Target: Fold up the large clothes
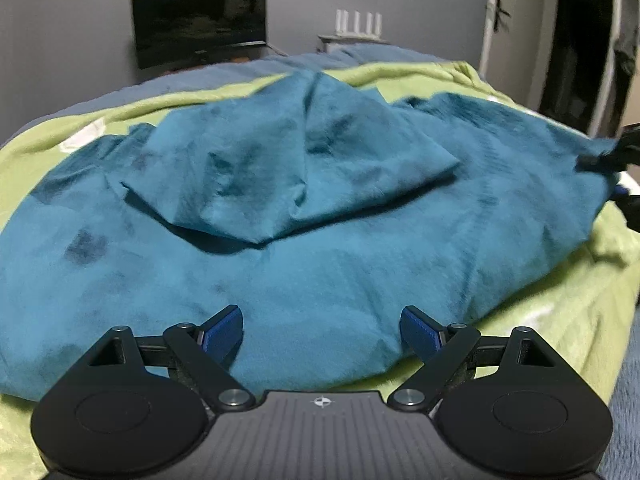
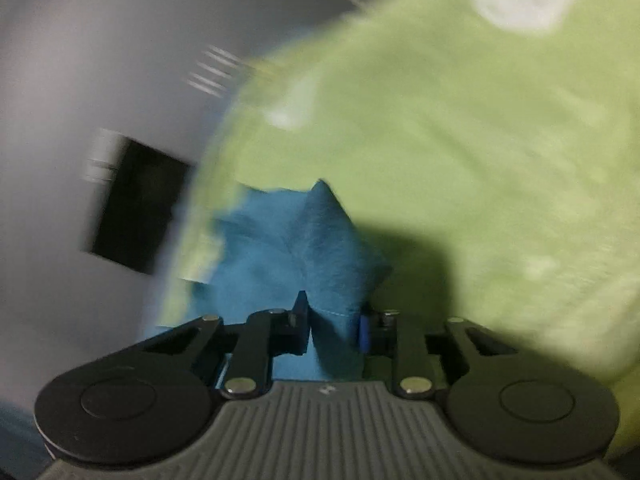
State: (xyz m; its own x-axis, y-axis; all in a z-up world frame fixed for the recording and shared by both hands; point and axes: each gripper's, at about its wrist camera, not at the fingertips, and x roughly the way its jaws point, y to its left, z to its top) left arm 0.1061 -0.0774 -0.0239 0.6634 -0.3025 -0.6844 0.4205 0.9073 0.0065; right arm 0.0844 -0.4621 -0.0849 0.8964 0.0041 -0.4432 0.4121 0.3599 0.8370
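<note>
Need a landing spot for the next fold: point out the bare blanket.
Free: green fleece blanket between the teal fleece garment and the bed's near-right edge, plus a strip beyond it. Crowded: centre, and the corner clamped by the right gripper.

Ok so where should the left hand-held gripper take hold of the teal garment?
Best bet is the near hem, approached from the front: that edge lies free on the green blanket, right between the open left hand-held gripper fingers.
</note>
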